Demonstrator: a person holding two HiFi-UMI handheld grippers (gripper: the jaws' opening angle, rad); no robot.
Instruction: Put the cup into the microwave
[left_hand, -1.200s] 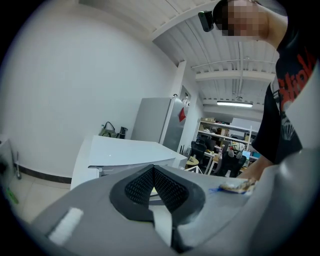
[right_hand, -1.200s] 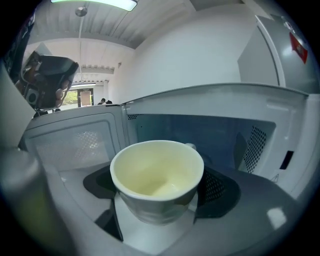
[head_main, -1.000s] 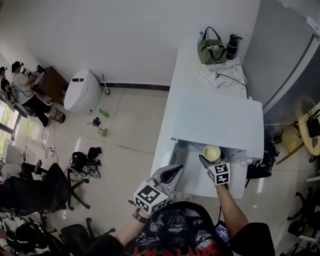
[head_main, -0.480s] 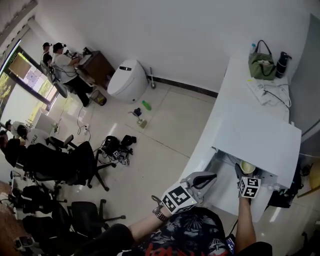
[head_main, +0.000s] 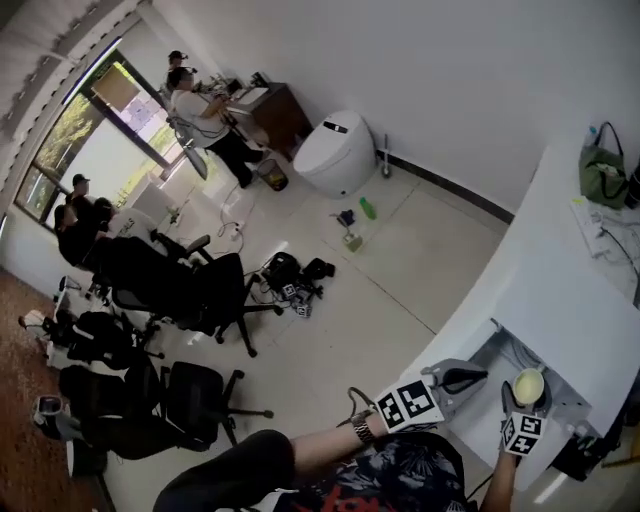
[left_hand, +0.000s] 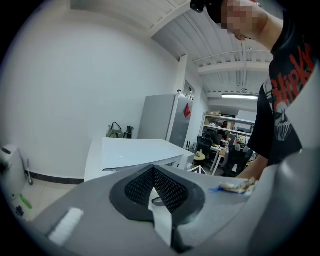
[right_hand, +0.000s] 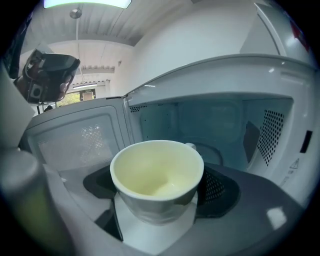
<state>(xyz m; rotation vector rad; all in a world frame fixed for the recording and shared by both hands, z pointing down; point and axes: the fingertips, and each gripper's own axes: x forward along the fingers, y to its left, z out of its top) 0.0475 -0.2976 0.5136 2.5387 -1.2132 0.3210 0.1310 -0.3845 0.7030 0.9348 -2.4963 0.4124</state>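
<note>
As right hand-held gripper (right_hand: 160, 192) clamps cup (right_hand: 156, 172), microwave door (right_hand: 80, 145) hangs open.

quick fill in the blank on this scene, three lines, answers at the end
1. The right tongs are shut on a ___.
2. The microwave has its door ___.
3. The left tongs are shut and hold ___.

Answers: cup; open; nothing
</note>
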